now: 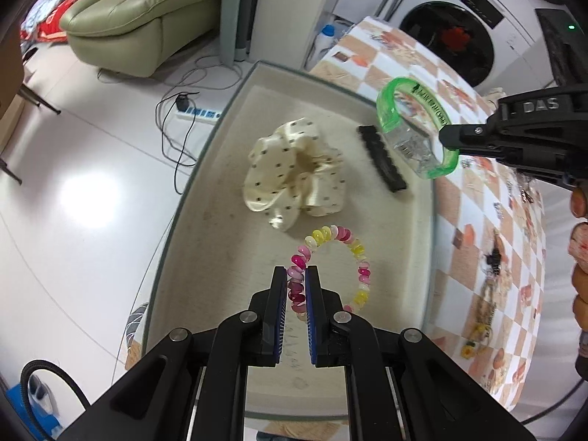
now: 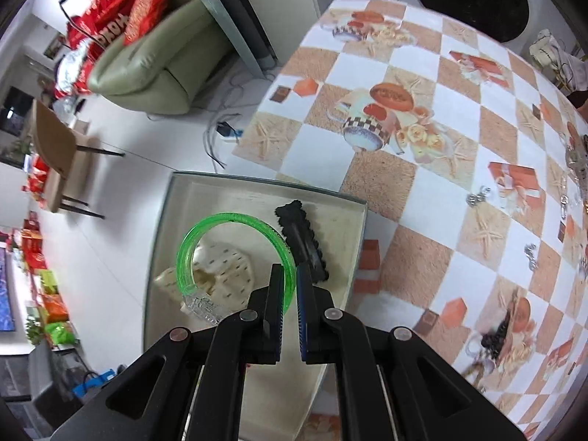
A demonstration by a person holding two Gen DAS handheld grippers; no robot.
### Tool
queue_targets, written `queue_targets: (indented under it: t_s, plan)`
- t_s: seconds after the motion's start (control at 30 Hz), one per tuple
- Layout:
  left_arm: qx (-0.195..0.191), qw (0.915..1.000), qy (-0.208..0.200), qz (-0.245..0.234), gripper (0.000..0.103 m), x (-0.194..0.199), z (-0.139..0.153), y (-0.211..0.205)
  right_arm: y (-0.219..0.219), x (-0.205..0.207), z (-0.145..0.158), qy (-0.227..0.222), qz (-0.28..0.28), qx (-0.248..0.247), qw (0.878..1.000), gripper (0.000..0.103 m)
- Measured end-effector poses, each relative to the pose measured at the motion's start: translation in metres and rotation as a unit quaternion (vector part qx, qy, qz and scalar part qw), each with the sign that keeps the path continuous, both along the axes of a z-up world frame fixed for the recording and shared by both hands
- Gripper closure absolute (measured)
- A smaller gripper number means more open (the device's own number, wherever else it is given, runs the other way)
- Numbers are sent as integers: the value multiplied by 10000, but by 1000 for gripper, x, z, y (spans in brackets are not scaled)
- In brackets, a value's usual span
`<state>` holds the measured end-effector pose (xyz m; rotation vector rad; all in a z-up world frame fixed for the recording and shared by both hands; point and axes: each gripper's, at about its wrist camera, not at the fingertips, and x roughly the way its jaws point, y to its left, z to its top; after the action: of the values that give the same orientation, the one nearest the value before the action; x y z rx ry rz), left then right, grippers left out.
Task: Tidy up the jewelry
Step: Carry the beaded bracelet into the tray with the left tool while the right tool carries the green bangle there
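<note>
My left gripper (image 1: pixel 297 275) is shut on a pink and yellow spiral hair tie (image 1: pixel 354 248), which hangs over a beige tray (image 1: pixel 205 220). On the tray lie a cream dotted scrunchie (image 1: pixel 294 174) and a black hair clip (image 1: pixel 382 160). My right gripper (image 1: pixel 446 136) comes in from the right and is shut on a green translucent bracelet (image 1: pixel 389 101) above the tray's far right side. In the right wrist view the right gripper (image 2: pixel 289 275) pinches the green bracelet (image 2: pixel 228 218) over the scrunchie (image 2: pixel 228 275), with the black clip (image 2: pixel 301 242) beside it on the tray (image 2: pixel 345 235).
The tray rests at the left edge of a table with an orange and white checked cloth (image 2: pixel 422 183). Small metal pieces (image 2: pixel 477 194) and a dark trinket (image 2: pixel 492 334) lie on the cloth. Cables and a power strip (image 1: pixel 198 112) lie on the floor. Fingers of a hand (image 1: pixel 578 202) show at right.
</note>
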<state>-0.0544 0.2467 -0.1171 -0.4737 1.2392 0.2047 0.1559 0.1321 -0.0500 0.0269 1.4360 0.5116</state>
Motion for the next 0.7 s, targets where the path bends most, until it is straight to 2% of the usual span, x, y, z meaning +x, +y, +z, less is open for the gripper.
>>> queue_targets:
  t_s: [0.17, 0.37, 0.7]
  plan:
    - [86, 9998, 75, 131, 88, 6, -15, 7, 18, 13, -29, 86, -39, -17, 10000, 96]
    - [265, 9994, 198, 86, 88, 13, -29, 5, 39, 24, -50, 80, -91, -42, 9999, 96]
    - [646, 9971, 401, 26, 88, 15, -34, -3, 46, 23, -61, 39, 87, -217, 9997, 95]
